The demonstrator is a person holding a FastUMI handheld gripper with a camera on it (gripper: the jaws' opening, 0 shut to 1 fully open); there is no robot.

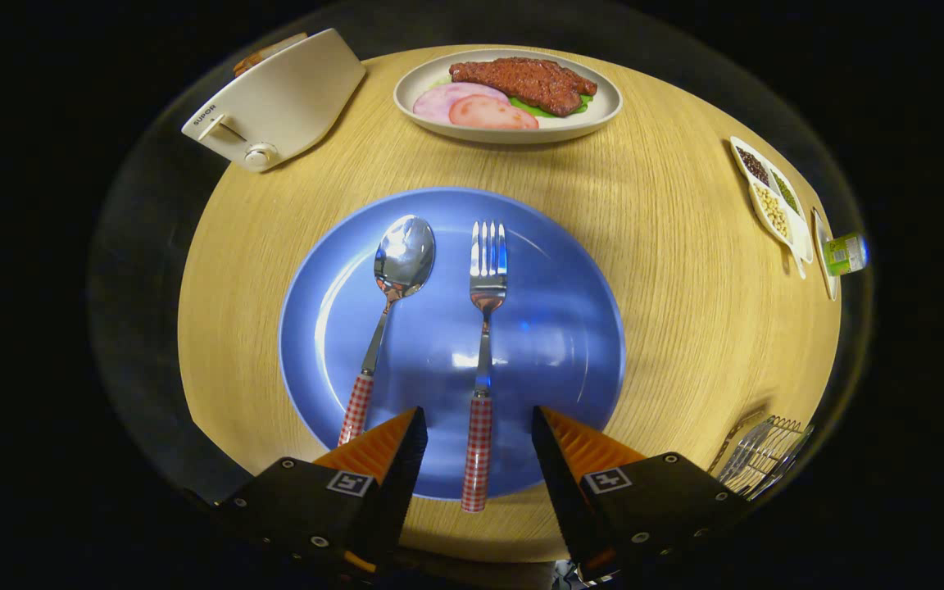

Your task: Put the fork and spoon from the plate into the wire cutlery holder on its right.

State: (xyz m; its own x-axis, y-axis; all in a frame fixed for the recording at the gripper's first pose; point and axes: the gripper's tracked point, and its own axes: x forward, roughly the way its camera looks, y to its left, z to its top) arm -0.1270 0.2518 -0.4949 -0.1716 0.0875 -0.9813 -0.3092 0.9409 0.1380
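Observation:
A blue plate (570,328) lies on the round wooden table just ahead of my fingers. On it rest a spoon (394,283) to the left and a fork (485,328) to the right, both with red-checked handles pointing toward me. My gripper (478,426) is open above the plate's near rim, and the fork's handle lies in the gap between the two fingers without touching either. The spoon's handle end sits just beside the left finger (386,447). The wire cutlery holder (763,455) stands at the table's edge to the right of the right finger.
Beyond the plate sits an oval dish with meat and ham slices (508,94). A white toaster (275,102) stands at the far left. A divided dish of beans (771,197) and a small green-labelled container (845,252) lie at the far right edge.

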